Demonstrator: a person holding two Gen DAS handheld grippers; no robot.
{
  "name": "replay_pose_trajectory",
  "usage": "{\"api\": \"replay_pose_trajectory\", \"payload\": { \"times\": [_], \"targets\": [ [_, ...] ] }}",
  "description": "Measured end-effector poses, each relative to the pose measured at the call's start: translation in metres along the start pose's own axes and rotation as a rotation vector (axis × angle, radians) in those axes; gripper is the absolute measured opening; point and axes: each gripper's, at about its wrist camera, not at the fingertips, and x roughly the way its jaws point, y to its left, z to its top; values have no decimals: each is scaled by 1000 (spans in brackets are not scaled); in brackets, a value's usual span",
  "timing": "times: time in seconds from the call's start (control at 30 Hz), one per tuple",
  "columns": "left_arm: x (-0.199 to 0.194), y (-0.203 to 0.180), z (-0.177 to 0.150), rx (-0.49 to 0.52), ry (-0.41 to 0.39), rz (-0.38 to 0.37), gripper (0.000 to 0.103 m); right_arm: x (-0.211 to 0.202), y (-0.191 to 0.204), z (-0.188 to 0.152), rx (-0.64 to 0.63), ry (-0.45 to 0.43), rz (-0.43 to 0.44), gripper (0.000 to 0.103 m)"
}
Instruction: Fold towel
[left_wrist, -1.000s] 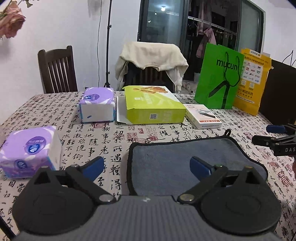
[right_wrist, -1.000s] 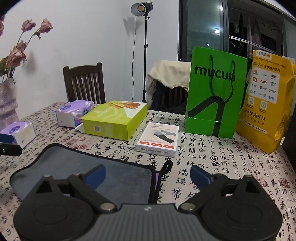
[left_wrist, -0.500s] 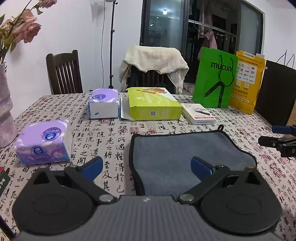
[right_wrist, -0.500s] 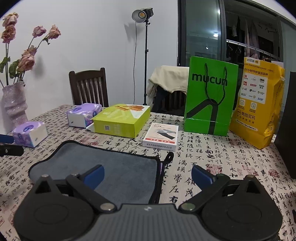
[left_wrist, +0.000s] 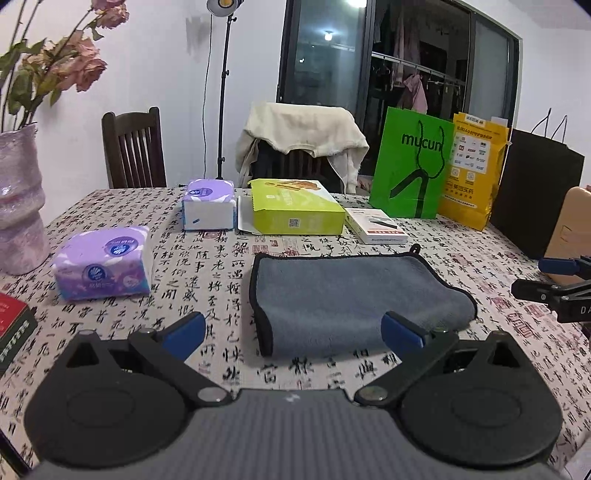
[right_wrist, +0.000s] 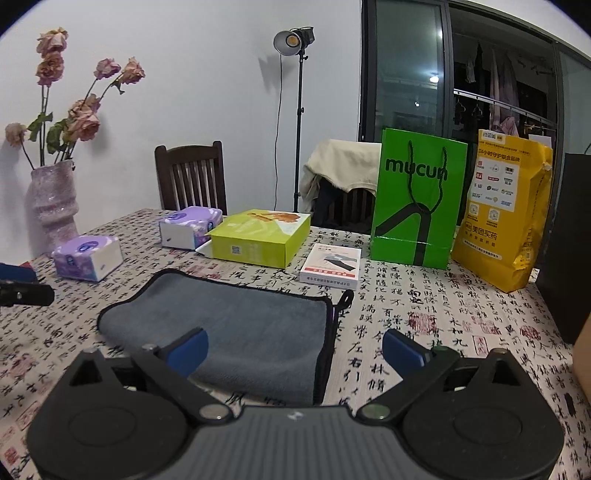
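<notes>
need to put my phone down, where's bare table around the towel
Bare tablecloth lies right of the towel, running toward the green bag and yellow bag. A narrower strip lies between the towel and the near tissue pack. Behind the towel it is crowded: green box, white box, second tissue pack.

home dining room, table (left_wrist: 207, 266), chairs (left_wrist: 135, 147), vase (right_wrist: 53, 206)

Right gripper (right_wrist: 293, 341) held above table (right_wrist: 443, 314), jaws spread wide, nothing between them. Grey towel (right_wrist: 236, 325) lies folded flat below, black-trimmed edge and hanging loop (right_wrist: 345, 297) to the right. Left gripper (right_wrist: 22, 288) tip at far left edge, clear of towel
</notes>
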Motion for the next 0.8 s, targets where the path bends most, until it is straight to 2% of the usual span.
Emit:
{"api": "replay_pose_trajectory", "payload": {
  "times": [0.33,0.8],
  "targets": [
    [-44,-5,-32,4,-36,18,103,-43,18,-26,-5,-15,6,101],
    [-77,-9,-70,1,-62,16,103,-78,45,-66,-26,-18,23,102]
  ]
}}
